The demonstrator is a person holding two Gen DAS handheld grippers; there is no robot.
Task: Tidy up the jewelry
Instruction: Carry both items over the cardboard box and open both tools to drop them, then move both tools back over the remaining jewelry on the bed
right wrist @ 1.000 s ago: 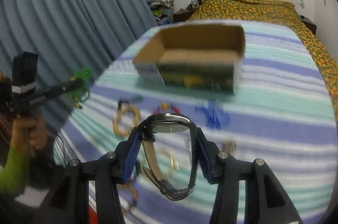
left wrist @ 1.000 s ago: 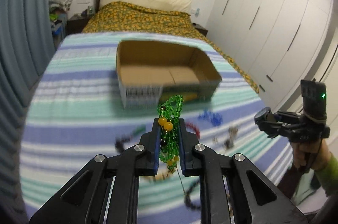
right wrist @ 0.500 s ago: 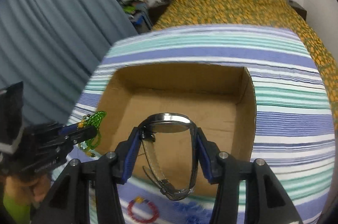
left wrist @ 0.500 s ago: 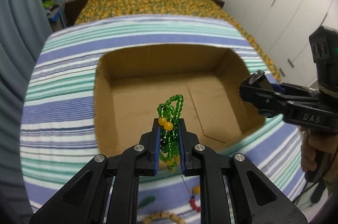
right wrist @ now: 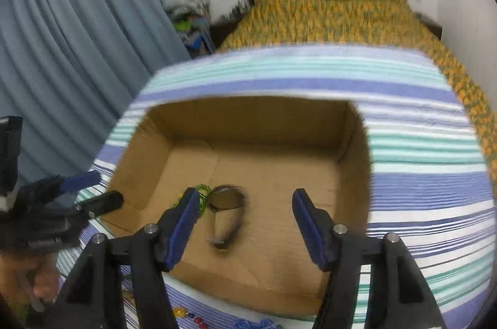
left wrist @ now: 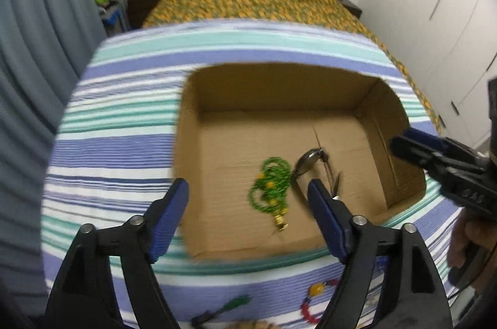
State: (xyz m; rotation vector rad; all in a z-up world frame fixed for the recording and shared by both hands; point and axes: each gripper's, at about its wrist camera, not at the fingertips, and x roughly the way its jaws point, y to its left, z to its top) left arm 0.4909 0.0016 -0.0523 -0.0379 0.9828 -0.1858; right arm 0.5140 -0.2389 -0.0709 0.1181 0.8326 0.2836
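Two pieces lie loose on the floor of the open brown cardboard box (left wrist: 366,99): the green beaded necklace (left wrist: 271,184) and, just beside it, the silver metal-band wristwatch (right wrist: 226,212). Both the left gripper (left wrist: 248,217) and right gripper (right wrist: 243,220) have just been opening, jaws spread, nothing between them. Their fingers sit low at the box's near wall; pulling back carelessly could snag and drag it.

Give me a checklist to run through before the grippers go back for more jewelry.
1. Green bead necklace lies on the floor of the cardboard box: ok.
2. Watch lies in the box beside it: ok.
3. Left gripper has just been opening, nothing between its fingers: ok.
4. Right gripper has just been opening, nothing between its fingers: ok.
5. More pieces wait on the striped cloth, such as the red bead bracelet: ok.
6. How many pieces remain: cannot tell.
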